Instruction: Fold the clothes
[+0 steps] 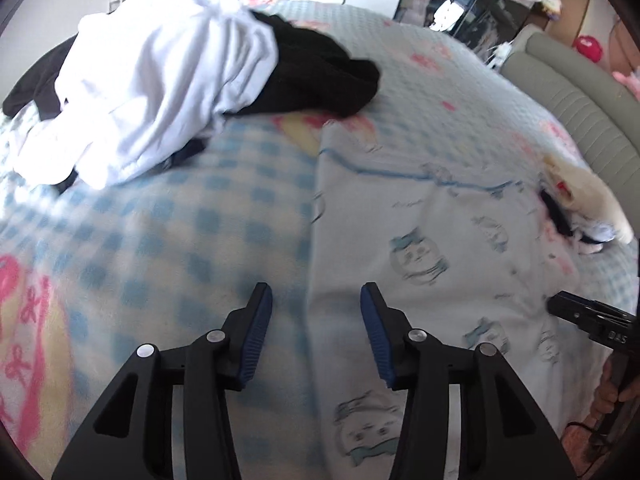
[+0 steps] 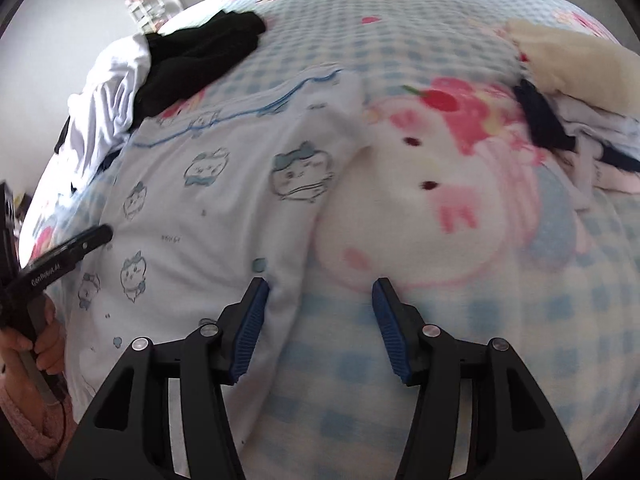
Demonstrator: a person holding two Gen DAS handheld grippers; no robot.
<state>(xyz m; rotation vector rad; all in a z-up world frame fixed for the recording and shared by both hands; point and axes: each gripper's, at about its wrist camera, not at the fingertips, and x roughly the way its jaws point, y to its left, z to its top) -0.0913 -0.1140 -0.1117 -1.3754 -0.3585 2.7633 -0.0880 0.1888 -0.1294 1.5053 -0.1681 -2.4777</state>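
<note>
A pale white garment [image 1: 436,240] printed with small blue cartoon cat faces lies spread on a bed [image 1: 160,240] covered by a blue-and-white checked blanket with pink cartoon figures. In the left wrist view it fills the centre and lower right of the frame, its left edge running almost straight down the middle and a thin blue piped line crossing its upper part. In the right wrist view the same garment [image 2: 208,208] takes up the left and centre, lying mostly flat with soft wrinkles; its right edge rises in a fold beside the large pink-and-white character on the blanket.

The left gripper [image 1: 316,336] sits at the bottom centre of its view with its blue-padded jaws apart, straddling the garment's left edge and gripping nothing. The right gripper [image 2: 320,328] is likewise spread wide at the bottom centre of its view, its left pad next to the garment's right edge; whether it touches is unclear.

A heap of white and black clothes [image 1: 168,80] lies in the upper left of the left wrist view, well apart from the printed garment. A smaller stack of folded clothes [image 2: 580,120] sits at the upper right of the right wrist view.
</note>
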